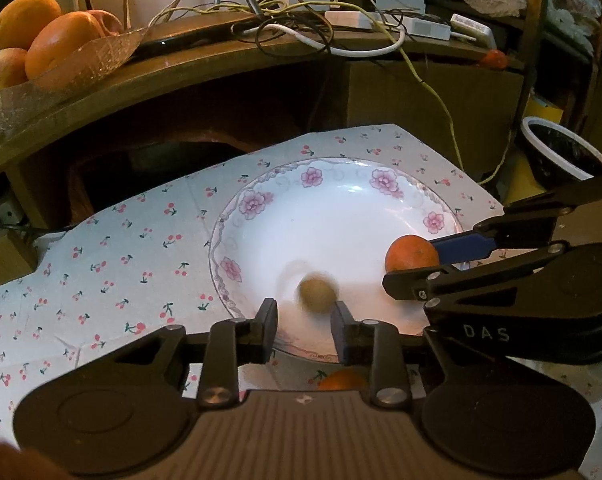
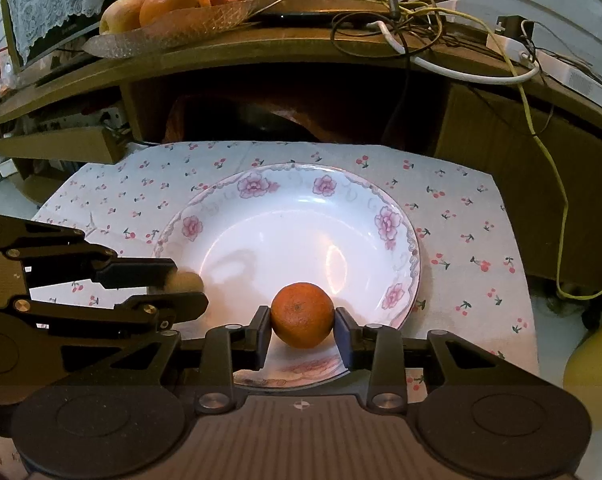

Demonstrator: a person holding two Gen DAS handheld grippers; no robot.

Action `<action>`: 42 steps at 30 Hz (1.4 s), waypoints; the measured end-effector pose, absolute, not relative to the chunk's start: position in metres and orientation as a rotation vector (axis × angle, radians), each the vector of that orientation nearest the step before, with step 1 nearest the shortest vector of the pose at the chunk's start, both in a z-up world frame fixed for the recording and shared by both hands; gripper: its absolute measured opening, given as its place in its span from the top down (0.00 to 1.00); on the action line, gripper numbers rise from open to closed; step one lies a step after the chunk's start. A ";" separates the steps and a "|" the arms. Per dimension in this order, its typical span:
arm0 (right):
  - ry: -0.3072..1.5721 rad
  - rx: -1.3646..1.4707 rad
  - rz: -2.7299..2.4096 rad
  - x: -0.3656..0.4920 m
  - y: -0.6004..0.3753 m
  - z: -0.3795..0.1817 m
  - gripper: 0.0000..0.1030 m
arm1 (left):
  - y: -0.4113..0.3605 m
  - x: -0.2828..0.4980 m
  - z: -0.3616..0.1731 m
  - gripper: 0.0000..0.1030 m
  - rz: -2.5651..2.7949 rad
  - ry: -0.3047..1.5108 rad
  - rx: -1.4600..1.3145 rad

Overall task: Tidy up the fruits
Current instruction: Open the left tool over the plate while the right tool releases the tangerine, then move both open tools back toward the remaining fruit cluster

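Observation:
A white plate with pink flowers [image 1: 261,200] [image 2: 397,216] lies on a cherry-print cloth. My right gripper [image 2: 303,330] is shut on a small orange tangerine [image 2: 302,314] just above the plate's near rim; it also shows in the left wrist view [image 1: 411,254]. My left gripper [image 1: 304,330] is open over the plate's near edge. A small tan-brown round fruit [image 1: 317,294], blurred by motion, is just ahead of its fingertips, free of them; it shows in the right wrist view [image 2: 185,281] between the left fingers. Another orange fruit [image 1: 341,380] lies on the cloth under the left gripper.
A glass dish [image 2: 173,36] with oranges and apples stands on the wooden shelf [image 2: 301,52] behind, among tangled cables [image 2: 413,12]. A small red fruit [image 1: 494,59] sits at the shelf's right end. A dark bin with a white rim [image 1: 561,152] stands right of the cloth.

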State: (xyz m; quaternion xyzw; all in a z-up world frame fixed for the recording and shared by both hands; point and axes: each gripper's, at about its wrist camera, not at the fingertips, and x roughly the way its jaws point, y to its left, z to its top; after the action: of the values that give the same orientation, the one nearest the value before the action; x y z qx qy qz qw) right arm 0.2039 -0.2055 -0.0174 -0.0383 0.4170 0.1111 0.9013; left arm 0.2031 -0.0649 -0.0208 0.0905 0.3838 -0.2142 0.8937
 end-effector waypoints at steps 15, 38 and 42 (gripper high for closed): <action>0.815 -0.056 0.220 0.200 -0.216 -0.007 0.58 | -0.057 0.195 -0.001 0.62 -0.437 0.766 0.159; 0.807 -0.029 0.237 0.195 -0.219 -0.005 0.50 | -0.048 0.188 0.005 0.61 -0.444 0.774 0.134; 0.805 -0.031 0.247 0.189 -0.220 -0.003 0.50 | -0.043 0.183 0.006 0.61 -0.449 0.783 0.140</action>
State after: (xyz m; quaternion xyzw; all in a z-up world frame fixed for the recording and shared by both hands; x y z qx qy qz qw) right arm 0.1893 -0.2198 -0.0033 -0.0150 0.3905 0.1198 0.9127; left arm 0.1827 -0.0434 0.0057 0.0678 0.3779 -0.2167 0.8976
